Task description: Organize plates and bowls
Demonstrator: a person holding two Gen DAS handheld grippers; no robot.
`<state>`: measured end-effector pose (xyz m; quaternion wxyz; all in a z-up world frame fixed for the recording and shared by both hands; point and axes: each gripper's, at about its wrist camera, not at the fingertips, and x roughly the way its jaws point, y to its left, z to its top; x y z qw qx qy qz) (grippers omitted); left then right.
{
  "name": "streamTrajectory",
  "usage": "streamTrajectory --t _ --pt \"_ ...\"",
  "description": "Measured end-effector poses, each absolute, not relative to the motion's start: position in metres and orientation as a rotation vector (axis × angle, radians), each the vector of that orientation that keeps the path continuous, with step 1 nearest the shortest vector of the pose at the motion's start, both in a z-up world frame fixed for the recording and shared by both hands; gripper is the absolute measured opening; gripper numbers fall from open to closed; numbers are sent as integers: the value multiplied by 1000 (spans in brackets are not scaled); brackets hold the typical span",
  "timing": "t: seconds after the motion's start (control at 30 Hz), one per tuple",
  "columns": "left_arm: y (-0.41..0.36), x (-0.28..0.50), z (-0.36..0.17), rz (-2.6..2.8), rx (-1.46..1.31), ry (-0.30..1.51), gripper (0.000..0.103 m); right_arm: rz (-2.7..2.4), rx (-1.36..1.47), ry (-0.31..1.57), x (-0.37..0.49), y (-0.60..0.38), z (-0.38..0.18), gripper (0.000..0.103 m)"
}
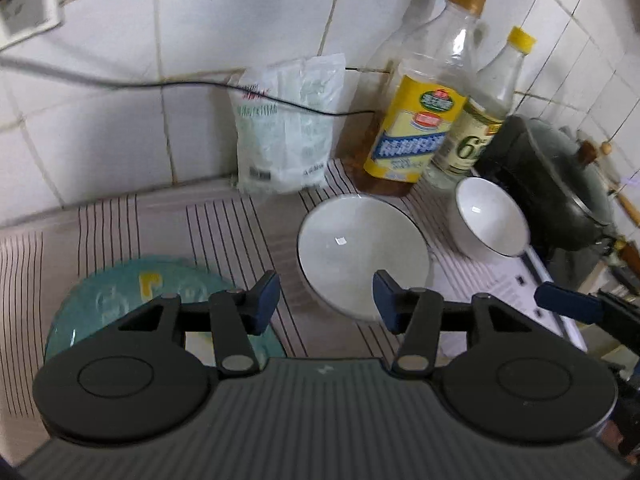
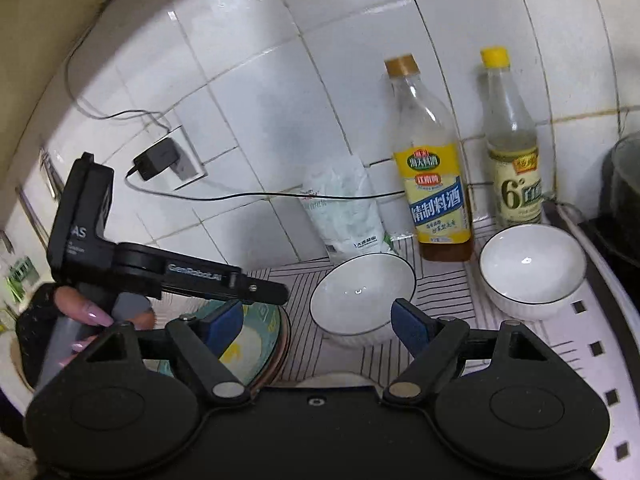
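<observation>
Two white bowls with dark rims stand on a striped mat. The nearer bowl point(image 1: 362, 256) point(image 2: 362, 294) sits just ahead of both grippers. The second bowl point(image 1: 490, 218) point(image 2: 532, 270) stands to its right by the bottles. A teal patterned plate point(image 1: 120, 300) point(image 2: 256, 344) lies at the left, on top of a darker plate. My left gripper point(image 1: 326, 300) is open and empty above the near bowl's front rim. It also shows in the right wrist view point(image 2: 256, 292) over the plate. My right gripper point(image 2: 318, 326) is open and empty, in front of the near bowl.
Two bottles point(image 2: 436, 188) point(image 2: 514, 152) and a white bag point(image 2: 346, 212) stand against the tiled wall. A dark pot with a glass lid point(image 1: 560, 176) sits at the right. A black cable point(image 2: 240, 198) runs from a wall plug across the wall.
</observation>
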<state>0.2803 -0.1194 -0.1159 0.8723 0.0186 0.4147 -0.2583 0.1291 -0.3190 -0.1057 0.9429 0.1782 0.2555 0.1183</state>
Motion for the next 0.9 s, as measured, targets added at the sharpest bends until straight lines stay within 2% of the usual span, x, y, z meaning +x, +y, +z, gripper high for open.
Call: streamTrajectory --t 0.23,0.43,0.53,0.6,0.77,0.83,0.87,0.9 --pt "-151 328 -155 -503 151 948 50 135 458 692 191 -338 -140 84" --pt "-163 341 -173 -488 216 994 49 71 574 796 220 -346 -170 75" --pt "-166 343 -178 -485 246 994 46 34 531 820 228 -340 -174 67" --pt "-168 344 -181 -482 257 989 40 10 520 843 234 -338 -178 55" --pt "-170 345 -183 -471 244 951 36 -101 447 848 242 -335 -178 50" --pt "-171 345 -182 -495 219 961 28 -122 412 828 242 -334 -175 37" --pt "-170 343 -180 -516 193 973 17 -122 411 819 242 -334 -175 23" --pt "-169 341 -178 -534 170 981 11 -120 424 811 241 -335 -175 9"
